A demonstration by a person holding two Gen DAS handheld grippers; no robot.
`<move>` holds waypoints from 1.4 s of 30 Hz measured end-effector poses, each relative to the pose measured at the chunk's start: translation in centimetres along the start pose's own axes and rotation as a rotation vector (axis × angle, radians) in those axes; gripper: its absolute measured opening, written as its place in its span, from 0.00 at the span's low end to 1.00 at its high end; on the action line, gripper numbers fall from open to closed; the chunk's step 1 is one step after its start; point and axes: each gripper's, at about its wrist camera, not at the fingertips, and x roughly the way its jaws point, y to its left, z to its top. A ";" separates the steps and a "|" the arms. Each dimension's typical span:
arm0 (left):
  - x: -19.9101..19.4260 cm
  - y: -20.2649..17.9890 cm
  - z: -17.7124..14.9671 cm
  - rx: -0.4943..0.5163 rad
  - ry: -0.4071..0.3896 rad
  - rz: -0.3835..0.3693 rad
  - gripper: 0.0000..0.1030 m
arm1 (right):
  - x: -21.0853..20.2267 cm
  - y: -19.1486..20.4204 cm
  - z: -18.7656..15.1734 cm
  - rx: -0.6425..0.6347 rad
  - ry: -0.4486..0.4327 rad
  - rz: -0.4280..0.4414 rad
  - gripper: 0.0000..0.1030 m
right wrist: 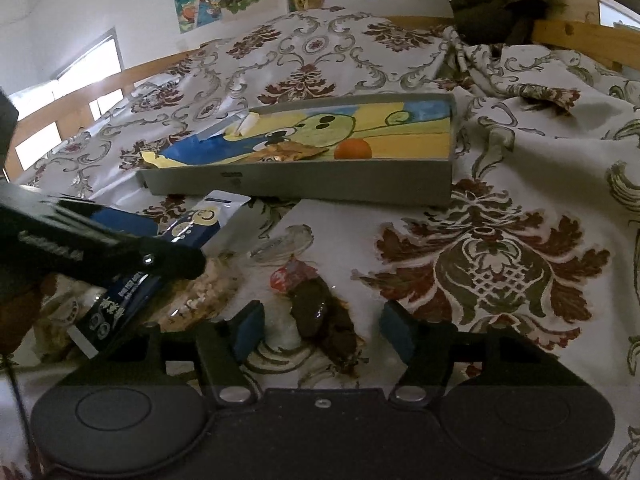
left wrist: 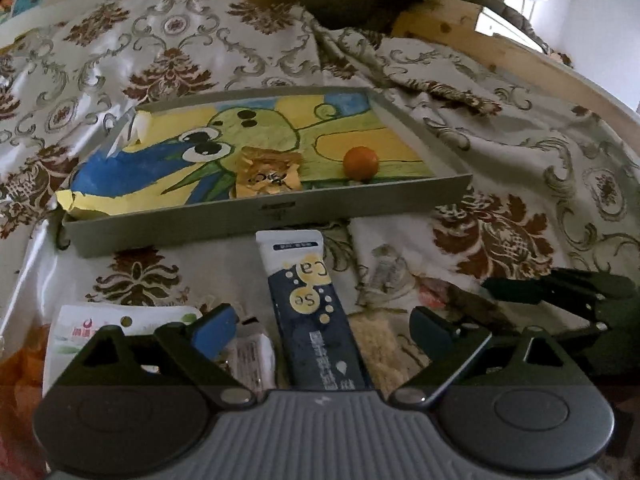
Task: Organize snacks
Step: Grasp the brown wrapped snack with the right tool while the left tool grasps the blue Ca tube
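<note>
Navy sachet (left wrist: 316,316): flat on the bedspread (left wrist: 500,168), long axis toward the tray (left wrist: 280,216), sealed white end just short of it.
Left claw (left wrist: 324,332): released, straddling the sachet.
Right claw (right wrist: 322,332): released around a dark wrapped snack (right wrist: 320,316).

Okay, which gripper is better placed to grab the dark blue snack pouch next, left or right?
Left. The dark blue pouch lies straight ahead between the open left gripper's fingers. The right gripper frames a brown wrapped snack instead, with the pouch off to its left.
</note>
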 end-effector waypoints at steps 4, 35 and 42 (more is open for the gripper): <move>0.8 0.1 0.6 0.030 0.031 -0.004 0.93 | 0.0 0.0 0.0 0.005 -0.006 0.013 0.74; 0.0 -3.5 -1.3 0.190 0.028 -0.003 0.54 | -1.4 1.0 -0.1 -0.029 0.056 -0.136 0.48; -0.8 -4.0 -3.4 0.196 0.012 0.042 0.58 | -2.0 0.8 -0.1 -0.015 0.047 -0.151 0.48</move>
